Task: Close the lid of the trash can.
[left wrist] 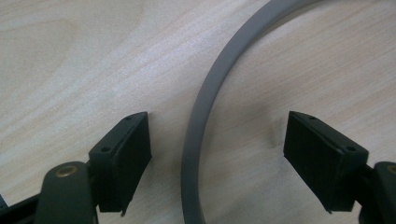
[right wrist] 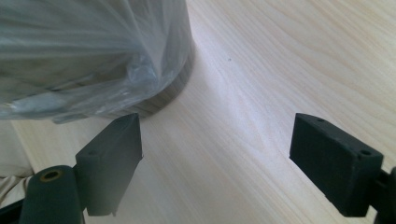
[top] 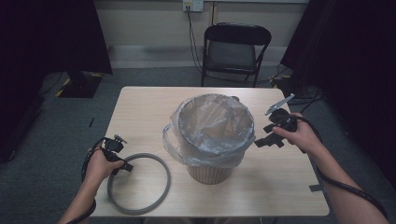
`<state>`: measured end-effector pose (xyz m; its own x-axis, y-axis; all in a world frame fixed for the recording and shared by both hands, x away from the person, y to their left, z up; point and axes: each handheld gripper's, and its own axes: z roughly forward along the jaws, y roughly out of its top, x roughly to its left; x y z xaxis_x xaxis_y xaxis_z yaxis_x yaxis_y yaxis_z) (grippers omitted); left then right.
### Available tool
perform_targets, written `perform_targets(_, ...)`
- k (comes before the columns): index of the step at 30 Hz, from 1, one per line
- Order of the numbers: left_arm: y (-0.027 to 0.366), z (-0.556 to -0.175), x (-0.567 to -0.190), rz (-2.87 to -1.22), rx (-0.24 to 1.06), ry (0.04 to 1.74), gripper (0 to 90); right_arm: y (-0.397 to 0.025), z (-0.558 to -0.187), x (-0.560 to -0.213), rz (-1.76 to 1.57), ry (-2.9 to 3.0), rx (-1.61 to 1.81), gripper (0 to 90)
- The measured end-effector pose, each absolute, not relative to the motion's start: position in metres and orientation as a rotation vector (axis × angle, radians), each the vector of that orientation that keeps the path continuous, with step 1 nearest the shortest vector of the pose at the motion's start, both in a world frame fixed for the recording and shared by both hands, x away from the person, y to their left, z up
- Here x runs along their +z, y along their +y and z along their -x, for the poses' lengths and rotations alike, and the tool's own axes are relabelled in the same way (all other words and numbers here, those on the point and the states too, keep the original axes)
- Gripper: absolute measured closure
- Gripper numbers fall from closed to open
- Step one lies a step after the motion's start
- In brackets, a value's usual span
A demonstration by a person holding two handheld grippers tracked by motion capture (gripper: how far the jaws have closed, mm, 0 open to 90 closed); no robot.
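A beige ribbed waste bin (top: pixel 210 172) stands mid-table, lined with a clear plastic bag (top: pixel 212 130) folded over its rim. A grey ring (top: pixel 140 184) lies flat on the table to the bin's left. My left gripper (top: pixel 122 163) is open and hangs over the ring's left arc; in the left gripper view the ring (left wrist: pixel 205 107) passes between the two jaws, untouched. My right gripper (top: pixel 268 137) is open beside the bin's right side, just above the table. In the right gripper view the bagged bin (right wrist: pixel 93 56) sits left of the jaws, with bare table between them.
The light wooden table (top: pixel 280 186) has free room at its right and far left. A black folding chair (top: pixel 236 49) stands behind the table. Cables trail from both grippers along the person's forearms. Dark curtains hang at both sides.
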<state>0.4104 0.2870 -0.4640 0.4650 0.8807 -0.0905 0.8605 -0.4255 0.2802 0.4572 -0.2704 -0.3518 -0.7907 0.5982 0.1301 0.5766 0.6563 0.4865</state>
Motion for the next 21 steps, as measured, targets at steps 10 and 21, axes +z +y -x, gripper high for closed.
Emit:
perform_targets(10,0.283,-0.406,-0.46,-2.471,0.127,1.513,44.4,-0.27,-0.458,-0.39,-1.031,2.806,0.829,16.1)
perform_targets(21,0.28,-0.409,-0.457,-2.448,0.123,1.648,76.0,-0.27,-0.458,-0.413,-1.058,2.77,0.844,16.1)
